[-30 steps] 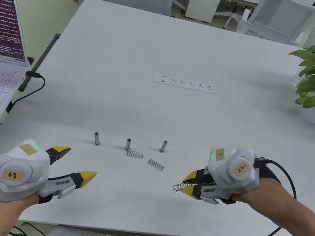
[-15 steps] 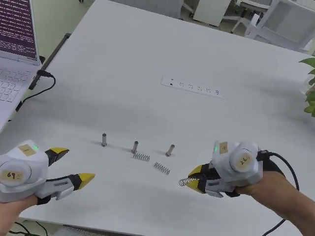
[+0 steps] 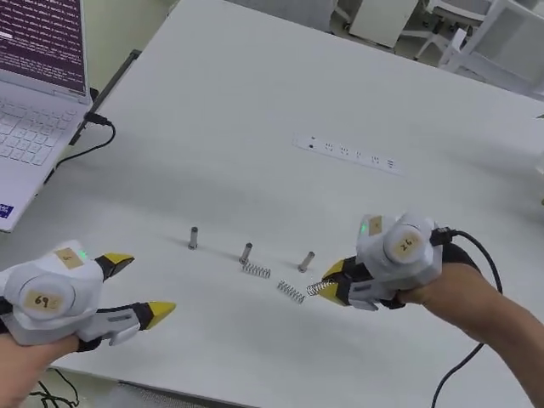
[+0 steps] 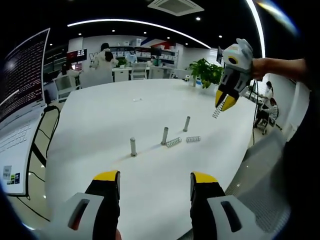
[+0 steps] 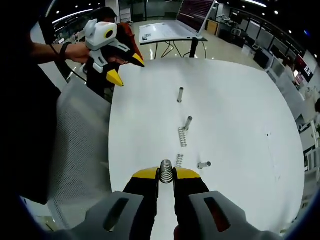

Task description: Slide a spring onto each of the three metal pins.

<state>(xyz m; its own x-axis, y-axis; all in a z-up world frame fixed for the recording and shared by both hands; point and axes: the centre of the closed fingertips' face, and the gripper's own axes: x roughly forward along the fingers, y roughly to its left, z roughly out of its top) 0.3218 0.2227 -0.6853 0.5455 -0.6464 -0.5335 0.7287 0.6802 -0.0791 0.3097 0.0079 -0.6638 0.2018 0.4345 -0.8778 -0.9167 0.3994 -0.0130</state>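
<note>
Pinching a thin coiled-wire spring (image 5: 166, 171) by one end, the right gripper (image 3: 330, 285) is clenched so the free coils jut forward, likely for lining up over the nearest of three short, smooth metal pins (image 3: 246, 252) ranged along the near edge of the white table (image 3: 255, 127). Two more springs (image 3: 255, 271) lie loose just before the pins. The left gripper (image 3: 140, 286) hovers released and empty toward the near left corner, probably ready to steady a pin.
</note>
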